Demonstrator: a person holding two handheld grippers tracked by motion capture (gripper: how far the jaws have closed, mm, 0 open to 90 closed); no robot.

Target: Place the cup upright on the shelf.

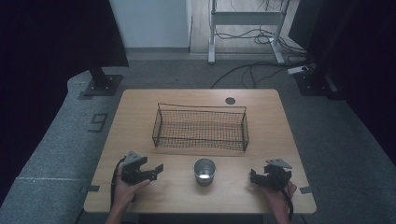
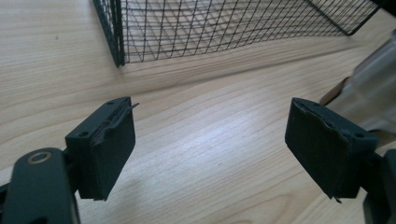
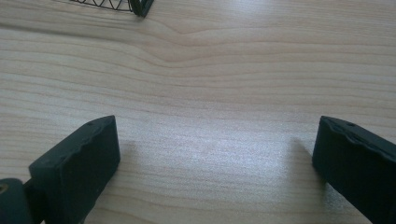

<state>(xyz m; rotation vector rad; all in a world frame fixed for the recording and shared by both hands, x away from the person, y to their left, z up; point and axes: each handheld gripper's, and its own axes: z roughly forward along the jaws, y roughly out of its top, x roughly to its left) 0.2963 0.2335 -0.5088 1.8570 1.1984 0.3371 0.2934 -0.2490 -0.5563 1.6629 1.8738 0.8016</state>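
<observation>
A black wire basket [image 1: 201, 139] stands in the middle of the wooden table [image 1: 135, 116]. A shiny metal cup [image 1: 204, 171] stands upright in front of it, near the front edge. My left gripper [image 1: 158, 169] rests on the table left of the cup, pointing toward it. In the left gripper view its jaws [image 2: 212, 140] stand wide apart over bare wood, with the basket's corner [image 2: 116, 42] ahead and a blurred shiny shape [image 2: 373, 88] at the right edge. My right gripper [image 1: 253, 177] lies right of the cup. Its jaws [image 3: 215, 158] are open with nothing between them.
A small dark round grommet [image 1: 230, 100] sits in the table's far edge. Beyond the table are grey carpet, a desk frame [image 1: 247, 28] with loose cables, and dark stand bases at both sides. A basket corner [image 3: 140, 5] shows at the top of the right gripper view.
</observation>
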